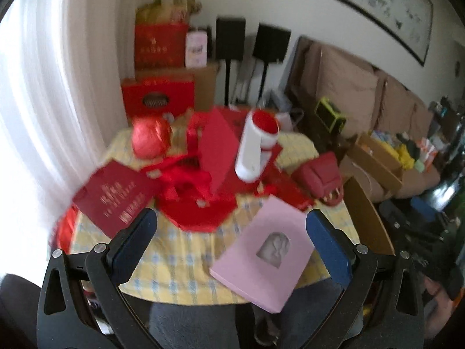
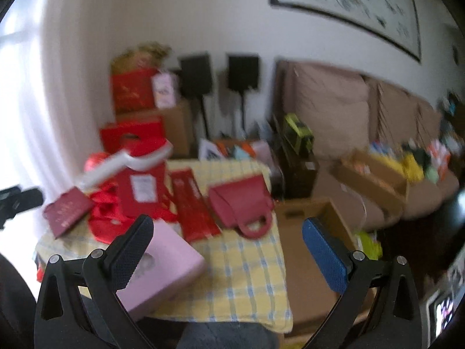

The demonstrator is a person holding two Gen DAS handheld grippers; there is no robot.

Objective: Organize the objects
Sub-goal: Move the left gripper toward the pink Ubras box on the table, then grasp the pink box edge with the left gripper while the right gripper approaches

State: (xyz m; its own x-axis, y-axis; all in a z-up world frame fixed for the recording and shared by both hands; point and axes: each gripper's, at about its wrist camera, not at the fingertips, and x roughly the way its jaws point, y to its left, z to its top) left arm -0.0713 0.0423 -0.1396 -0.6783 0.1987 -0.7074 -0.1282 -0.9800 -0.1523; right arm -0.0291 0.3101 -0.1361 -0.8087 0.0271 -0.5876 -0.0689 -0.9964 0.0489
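Observation:
A small table with a yellow checked cloth (image 1: 177, 258) holds a pile of red things. A flat pink box (image 1: 261, 257) with a window lies at the near right corner. Behind it stand a white cylinder with a red end (image 1: 255, 145), a red foil ball (image 1: 149, 138), a dark red booklet (image 1: 116, 197), a red box (image 1: 218, 151) and a dark red handbag (image 1: 318, 176). My left gripper (image 1: 229, 241) hangs open above the near edge, nothing between its fingers. My right gripper (image 2: 226, 247) is open too, over the cloth (image 2: 247, 276), with the pink box (image 2: 162, 264) behind its left finger and the handbag (image 2: 241, 203) ahead.
An open cardboard box (image 2: 305, 250) stands on the floor right of the table. Red gift boxes (image 1: 158, 96) are stacked in the back corner beside two black speakers (image 1: 229, 39). A brown sofa (image 1: 363, 84) carries cartons of goods. A white curtain (image 1: 37, 101) hangs at the left.

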